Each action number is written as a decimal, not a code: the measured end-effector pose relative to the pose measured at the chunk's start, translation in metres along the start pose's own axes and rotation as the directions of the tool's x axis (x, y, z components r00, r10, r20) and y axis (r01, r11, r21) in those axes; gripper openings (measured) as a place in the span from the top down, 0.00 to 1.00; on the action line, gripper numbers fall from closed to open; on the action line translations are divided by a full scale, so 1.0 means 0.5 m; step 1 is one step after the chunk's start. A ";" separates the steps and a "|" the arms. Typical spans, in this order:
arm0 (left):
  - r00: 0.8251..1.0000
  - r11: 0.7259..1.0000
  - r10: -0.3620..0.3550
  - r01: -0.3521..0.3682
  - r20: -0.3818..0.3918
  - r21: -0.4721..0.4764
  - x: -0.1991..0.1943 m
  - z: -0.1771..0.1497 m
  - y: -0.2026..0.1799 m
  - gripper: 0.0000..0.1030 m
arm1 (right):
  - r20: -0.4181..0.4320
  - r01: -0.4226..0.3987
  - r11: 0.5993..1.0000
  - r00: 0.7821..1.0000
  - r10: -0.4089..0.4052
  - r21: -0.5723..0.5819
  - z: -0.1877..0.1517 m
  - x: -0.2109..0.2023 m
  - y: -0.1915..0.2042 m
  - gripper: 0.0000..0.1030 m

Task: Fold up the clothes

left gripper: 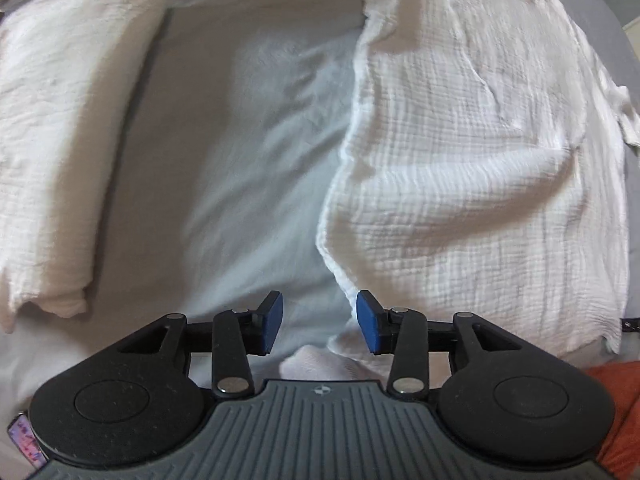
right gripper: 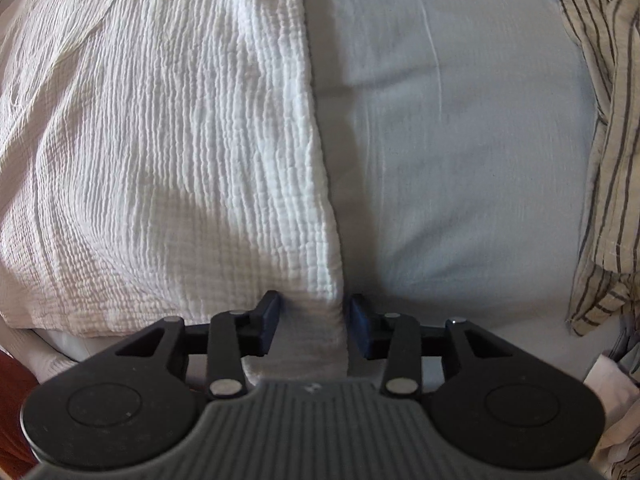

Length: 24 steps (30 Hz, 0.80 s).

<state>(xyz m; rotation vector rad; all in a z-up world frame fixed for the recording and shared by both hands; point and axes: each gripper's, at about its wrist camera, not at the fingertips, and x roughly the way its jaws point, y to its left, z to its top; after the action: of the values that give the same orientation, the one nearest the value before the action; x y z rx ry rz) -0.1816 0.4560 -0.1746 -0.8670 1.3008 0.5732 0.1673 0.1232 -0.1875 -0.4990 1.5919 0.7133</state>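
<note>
A white crinkled garment [left gripper: 472, 152] lies spread on a pale blue sheet [left gripper: 240, 168]. In the left wrist view its left edge runs down the middle. My left gripper [left gripper: 319, 322] is open, its jaws set on either side of a fold of that edge near the hem. A second white crinkled part [left gripper: 60, 120] lies at the left. In the right wrist view the garment [right gripper: 160, 152] fills the left half. My right gripper [right gripper: 314, 322] is open, its jaws set on either side of the garment's right edge without pinching it.
A beige shirt with dark stripes [right gripper: 608, 160] lies bunched along the right side of the sheet [right gripper: 460, 140]. An orange-red cloth [left gripper: 624, 420] shows at the lower right of the left wrist view and at the lower left of the right wrist view [right gripper: 12, 400].
</note>
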 end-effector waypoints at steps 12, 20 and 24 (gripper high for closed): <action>0.997 0.982 -0.078 0.074 0.013 0.171 -0.041 -0.053 -0.086 0.95 | 0.153 -0.068 0.996 0.985 0.075 -0.056 -0.061 -0.102 -0.024 0.96; 0.994 0.967 -0.105 0.103 -0.003 0.232 -0.137 -0.060 -0.066 0.96 | 0.259 0.014 0.996 0.966 0.009 -0.085 -0.109 -0.266 -0.045 0.96; 0.999 0.970 -0.027 0.034 -0.035 0.240 -0.104 -0.058 -0.060 0.96 | 0.220 0.029 0.996 0.975 -0.010 -0.087 -0.103 -0.220 -0.041 0.96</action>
<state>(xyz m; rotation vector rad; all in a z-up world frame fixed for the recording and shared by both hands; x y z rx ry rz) -0.1857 0.4205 -0.1182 -0.6956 1.3512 0.3690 0.1606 0.0635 -0.0800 -0.4833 1.3513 0.7996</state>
